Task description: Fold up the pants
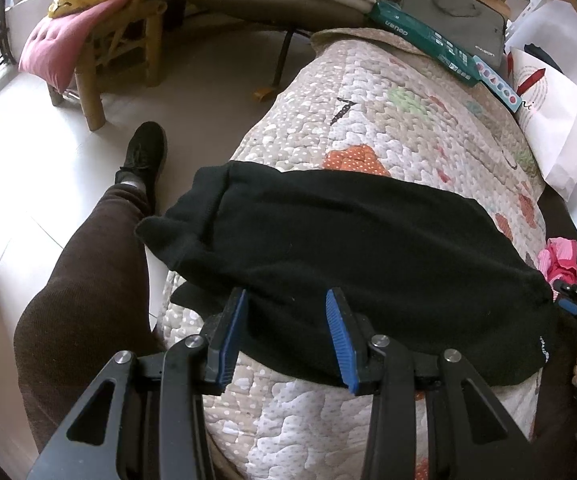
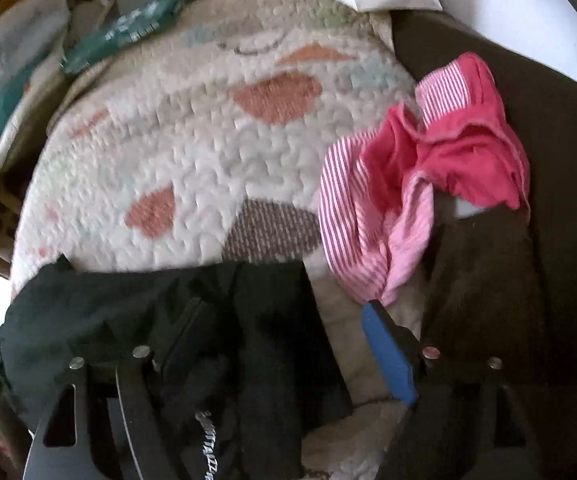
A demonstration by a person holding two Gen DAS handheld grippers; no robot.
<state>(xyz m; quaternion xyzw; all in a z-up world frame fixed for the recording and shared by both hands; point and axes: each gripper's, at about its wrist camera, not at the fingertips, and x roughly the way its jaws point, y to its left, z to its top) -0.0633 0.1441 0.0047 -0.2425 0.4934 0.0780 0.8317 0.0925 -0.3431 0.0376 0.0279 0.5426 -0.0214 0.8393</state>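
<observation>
Black pants (image 1: 348, 240) lie folded across a quilted bed cover (image 1: 388, 120). My left gripper (image 1: 286, 320) is open, its blue-padded fingers (image 1: 338, 332) over the near edge of the pants and holding nothing. The right gripper shows at the right edge of the left wrist view (image 1: 576, 304). In the right wrist view the pants (image 2: 148, 312) lie at the bottom left. My right gripper (image 2: 288, 344) is open; its right finger (image 2: 388, 356) shows, its left one is hidden under or behind the black cloth.
A pink striped garment (image 2: 408, 184) lies on the bed right of the pants. Boxes (image 1: 424, 40), a dark case (image 1: 452, 12) and a white bag (image 1: 556, 120) sit at the far end. The person's leg (image 1: 88, 280) and a wooden chair (image 1: 100, 48) are left.
</observation>
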